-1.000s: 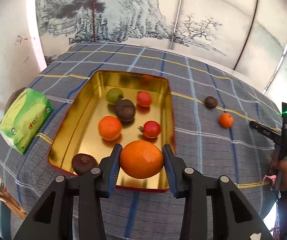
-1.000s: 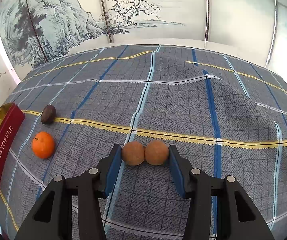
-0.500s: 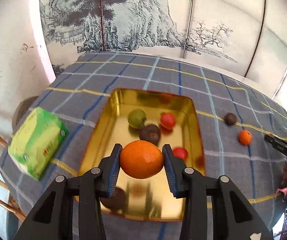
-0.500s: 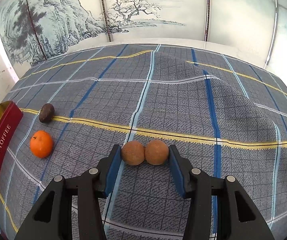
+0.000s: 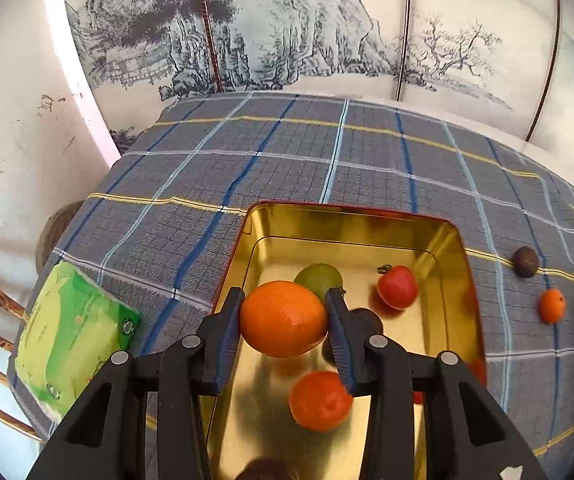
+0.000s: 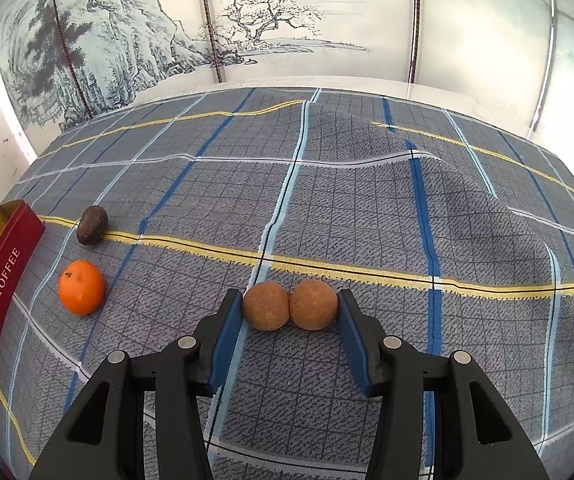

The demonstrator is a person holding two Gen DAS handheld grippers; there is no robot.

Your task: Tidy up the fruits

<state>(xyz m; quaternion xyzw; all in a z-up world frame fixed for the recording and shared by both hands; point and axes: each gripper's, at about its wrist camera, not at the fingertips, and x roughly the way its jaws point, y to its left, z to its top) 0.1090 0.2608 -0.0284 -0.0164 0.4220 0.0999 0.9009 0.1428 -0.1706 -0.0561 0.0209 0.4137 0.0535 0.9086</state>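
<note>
Orange (image 5: 283,318) clamped in left tongs (image 5: 285,320) over gold tin (image 5: 453,258), right tongs (image 6: 289,306) clamping two brown fruits (image 6: 313,304), plaid cloth (image 6: 367,208).

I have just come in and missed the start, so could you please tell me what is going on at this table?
A person is sorting fruit into a gold tin with two grippers. The left hand-held gripper is shut on a large orange and holds it above the tin, where a green fruit, a red fruit and a small orange already lie. The right hand-held gripper is shut on two brown round fruits. Another orange and a dark fruit wait on the cloth.
</note>
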